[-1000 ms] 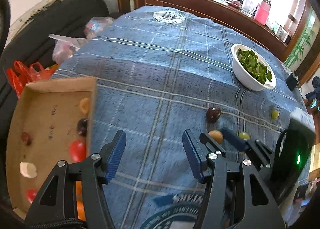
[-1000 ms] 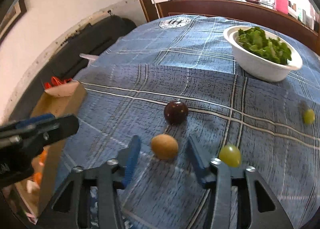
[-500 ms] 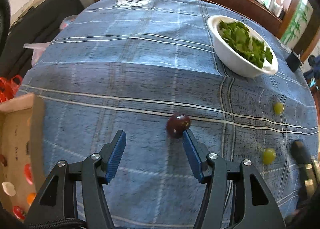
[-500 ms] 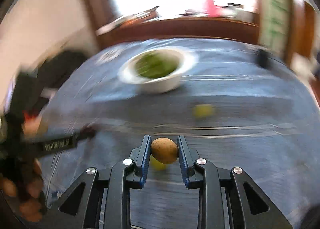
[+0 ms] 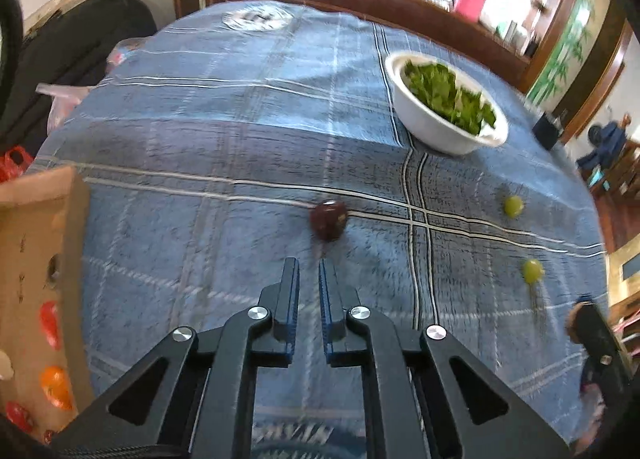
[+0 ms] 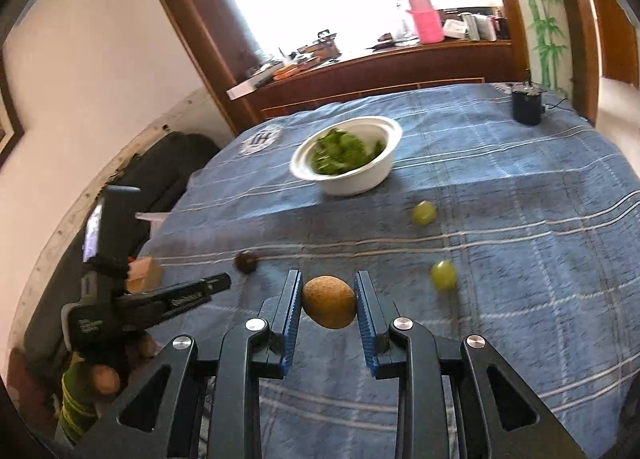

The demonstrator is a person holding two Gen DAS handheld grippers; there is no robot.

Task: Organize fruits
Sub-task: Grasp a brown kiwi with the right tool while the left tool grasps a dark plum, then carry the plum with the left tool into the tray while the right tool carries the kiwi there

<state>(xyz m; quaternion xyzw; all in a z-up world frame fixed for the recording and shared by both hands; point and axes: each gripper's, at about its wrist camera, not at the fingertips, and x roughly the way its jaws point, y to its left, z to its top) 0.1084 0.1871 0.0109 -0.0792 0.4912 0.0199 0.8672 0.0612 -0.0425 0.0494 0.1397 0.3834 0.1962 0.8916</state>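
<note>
My right gripper [image 6: 327, 285] is shut on a tan oval fruit [image 6: 329, 301] and holds it above the blue checked tablecloth. My left gripper [image 5: 309, 273] is shut and empty, just short of a dark red plum [image 5: 328, 219] that lies on the cloth; the plum also shows in the right wrist view [image 6: 245, 262]. Two green grapes [image 5: 513, 205] [image 5: 532, 271] lie to the right, also seen in the right wrist view [image 6: 423, 212] [image 6: 443, 275]. A cardboard box [image 5: 38, 243] at the left edge holds several red and orange fruits [image 5: 50, 323].
A white bowl of green leaves [image 5: 445, 107] stands at the back right of the table. A black cylinder [image 6: 527, 107] stands at the far right edge. Bags [image 5: 64, 107] and a dark sofa [image 5: 80, 39] lie beyond the left edge.
My right gripper closed on the tan fruit and lifted it off the cloth. My left gripper swung from the box towards the plum and its jaws closed.
</note>
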